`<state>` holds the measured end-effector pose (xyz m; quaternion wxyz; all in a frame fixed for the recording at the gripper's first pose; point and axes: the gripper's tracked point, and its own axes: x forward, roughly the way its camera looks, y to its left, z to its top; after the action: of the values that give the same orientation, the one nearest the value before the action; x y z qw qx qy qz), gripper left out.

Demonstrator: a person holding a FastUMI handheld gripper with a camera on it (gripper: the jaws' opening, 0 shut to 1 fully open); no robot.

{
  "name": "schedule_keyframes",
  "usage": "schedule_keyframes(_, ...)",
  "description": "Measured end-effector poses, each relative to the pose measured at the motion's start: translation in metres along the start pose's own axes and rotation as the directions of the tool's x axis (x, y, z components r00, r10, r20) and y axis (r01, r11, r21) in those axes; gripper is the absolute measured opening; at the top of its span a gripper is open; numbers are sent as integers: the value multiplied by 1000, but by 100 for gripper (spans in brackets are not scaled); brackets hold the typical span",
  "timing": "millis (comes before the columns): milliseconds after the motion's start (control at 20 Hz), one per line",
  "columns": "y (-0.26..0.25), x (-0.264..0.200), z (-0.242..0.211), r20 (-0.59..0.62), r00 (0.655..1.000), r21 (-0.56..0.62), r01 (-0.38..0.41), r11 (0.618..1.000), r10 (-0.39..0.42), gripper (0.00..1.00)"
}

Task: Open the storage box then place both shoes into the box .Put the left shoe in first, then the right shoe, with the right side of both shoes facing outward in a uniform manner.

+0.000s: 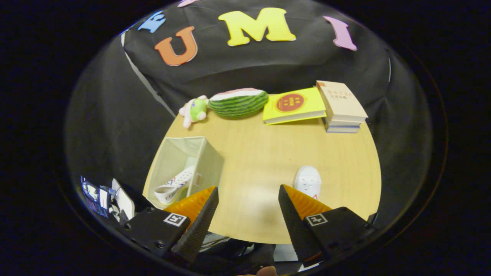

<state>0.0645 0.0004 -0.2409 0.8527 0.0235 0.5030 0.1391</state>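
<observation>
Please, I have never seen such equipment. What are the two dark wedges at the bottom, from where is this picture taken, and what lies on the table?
The wedges are the two fingers of a hand-held gripper; a person carries it, no robot arm. The camera rides on it and looks forward along the fingers. They stand apart and hold nothing. On the wooden table an open storage box holds one shoe. A second white shoe lies just ahead of one finger. Beyond are a plush toy, a watermelon toy, a yellow book and a stack of books.
</observation>
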Motion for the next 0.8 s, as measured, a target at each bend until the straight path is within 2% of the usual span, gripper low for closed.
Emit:
schedule_keyframes(200,-73,19,-36,-111,993,74,43,996,-34,97)
schedule_keyframes(350,-113,45,-66,-198,980,77,50,996,-34,97)
schedule_keyframes(550,-143,84,-104,-308,951,99,65,993,-32,97)
schedule_keyframes(800,-166,112,-124,-353,935,82,75,994,-41,97)
